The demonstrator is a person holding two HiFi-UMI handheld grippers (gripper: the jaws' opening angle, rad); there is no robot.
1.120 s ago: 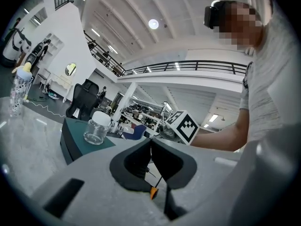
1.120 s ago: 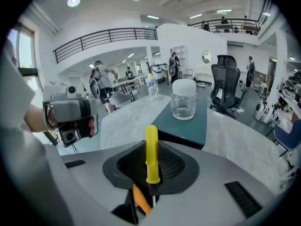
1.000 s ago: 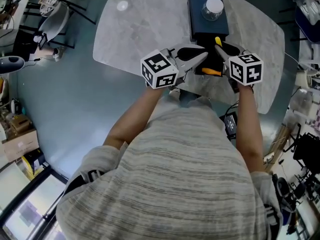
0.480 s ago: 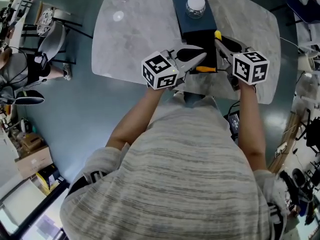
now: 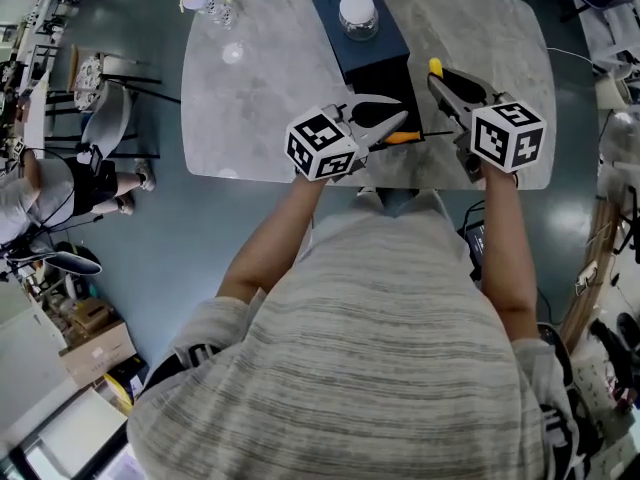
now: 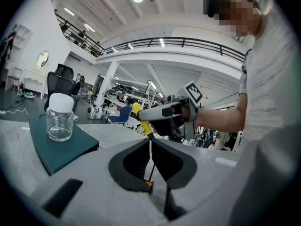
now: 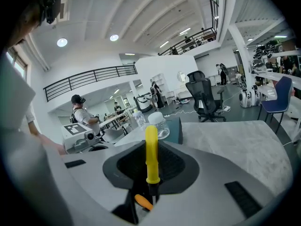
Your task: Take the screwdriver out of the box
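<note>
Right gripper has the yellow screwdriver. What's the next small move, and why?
Probably carry the right gripper a little to the right, over the bare table. Its jaws are closed on the yellow screwdriver, which in the head view shows beside the box, so setting it down seems next.

Marbled table (image 5: 260,88) matt — jar (image 5: 357,15) clear glass — screwdriver (image 7: 151,149) handle glossy plastic.

Marble table (image 5: 265,88) upper centre. Dark blue box (image 5: 385,48) on it, lidded jar (image 5: 357,13) on top. Left gripper (image 5: 400,120) mid-frame. Right gripper (image 5: 438,80) just right, yellow screwdriver (image 5: 435,67) at its tips. Bottle (image 5: 205,0) upper left.
</note>
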